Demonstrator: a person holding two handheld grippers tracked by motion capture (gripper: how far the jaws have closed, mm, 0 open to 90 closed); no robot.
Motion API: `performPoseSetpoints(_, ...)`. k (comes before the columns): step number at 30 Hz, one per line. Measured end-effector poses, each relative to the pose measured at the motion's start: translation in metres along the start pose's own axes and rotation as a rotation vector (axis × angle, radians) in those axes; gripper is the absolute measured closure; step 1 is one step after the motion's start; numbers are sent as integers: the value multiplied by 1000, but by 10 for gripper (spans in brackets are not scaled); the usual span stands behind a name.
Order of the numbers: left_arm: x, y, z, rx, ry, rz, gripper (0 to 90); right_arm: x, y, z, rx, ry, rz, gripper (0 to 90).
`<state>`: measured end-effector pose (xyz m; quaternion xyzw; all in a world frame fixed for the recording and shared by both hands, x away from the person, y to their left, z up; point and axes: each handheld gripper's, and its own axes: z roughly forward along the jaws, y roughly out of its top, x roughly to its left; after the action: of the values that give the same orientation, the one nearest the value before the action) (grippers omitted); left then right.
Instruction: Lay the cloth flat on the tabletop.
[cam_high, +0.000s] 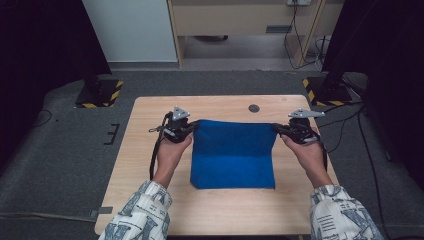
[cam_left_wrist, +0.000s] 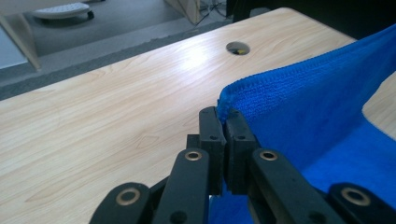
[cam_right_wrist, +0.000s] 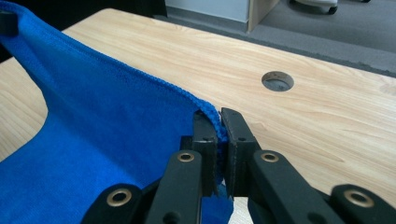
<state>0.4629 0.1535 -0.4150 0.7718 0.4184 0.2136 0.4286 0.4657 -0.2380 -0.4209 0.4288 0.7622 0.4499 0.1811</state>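
Observation:
A blue cloth lies on the wooden table, its far edge lifted and stretched between my two grippers. My left gripper is shut on the cloth's far left corner; in the left gripper view its jaws pinch the hemmed edge. My right gripper is shut on the far right corner; the right gripper view shows the jaws clamped on the hem, with the cloth sagging away to the left. The near half of the cloth rests flat on the table.
A round cable hole is in the tabletop behind the cloth. Grey carpet surrounds the table. Stands with yellow-black striped bases sit at the far left and far right. A wooden desk stands farther back.

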Motion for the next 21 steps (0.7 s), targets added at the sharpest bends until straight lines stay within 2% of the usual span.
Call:
performPoseSetpoints(11, 9, -6, 11, 21, 33, -10, 873, 2, -3, 23, 39, -24, -14, 829)
performPoseSetpoints(21, 15, -11, 21, 47, 47, -24, 870, 2, -6, 37, 78, -34, -25, 807)
